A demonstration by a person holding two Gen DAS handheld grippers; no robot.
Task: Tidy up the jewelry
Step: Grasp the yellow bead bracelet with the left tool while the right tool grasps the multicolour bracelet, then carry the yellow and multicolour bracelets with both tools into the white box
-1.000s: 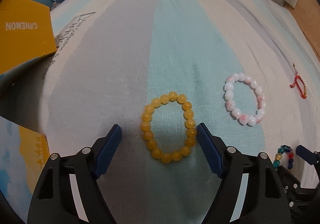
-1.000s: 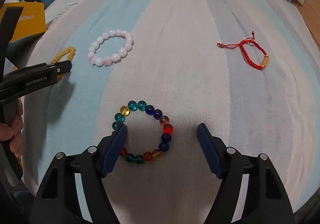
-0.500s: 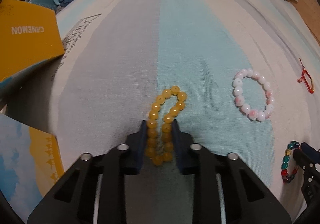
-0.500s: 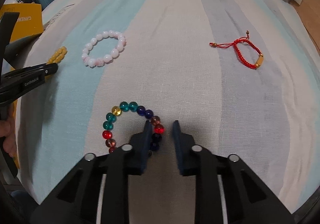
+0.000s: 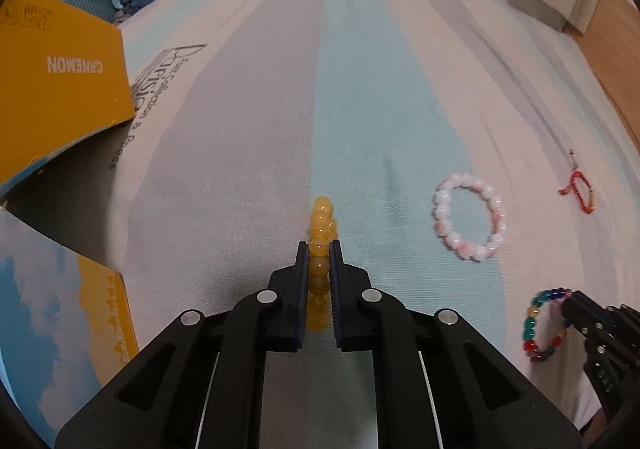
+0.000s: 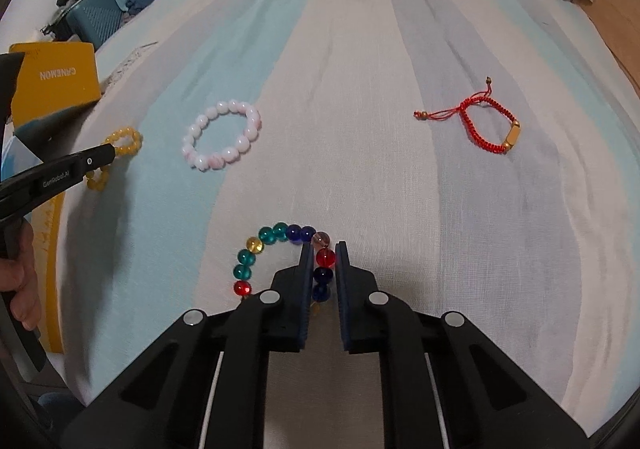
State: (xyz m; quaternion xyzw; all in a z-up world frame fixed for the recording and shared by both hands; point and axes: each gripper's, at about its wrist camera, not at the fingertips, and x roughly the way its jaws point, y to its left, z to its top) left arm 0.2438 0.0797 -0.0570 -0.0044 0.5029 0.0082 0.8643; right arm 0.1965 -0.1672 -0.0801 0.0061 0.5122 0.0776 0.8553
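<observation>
Four bracelets on a striped bedsheet (image 6: 360,89).

Item one: yellow bead bracelet (image 5: 320,237), squeezed flat between the clenched jaws of the left gripper (image 5: 319,249); its far loop sticks out past the fingertips, and in the right wrist view part of it hangs below the gripper.

Item two: multicoloured bead bracelet (image 6: 276,245), pinched on its right side by the right gripper (image 6: 323,249), jaws clamped on the red and dark blue beads; the rest curves off to the left on the sheet.

Item three: pink-and-white bead bracelet (image 6: 222,141), lying loose between the two grippers.

Item four: red cord bracelet (image 6: 486,125) with a gold tube bead, well apart at the right.

Also present: yellow box (image 5: 56,89) marked CANEMON at the left edge, and a hand (image 6: 20,289) on the left gripper's handle.
</observation>
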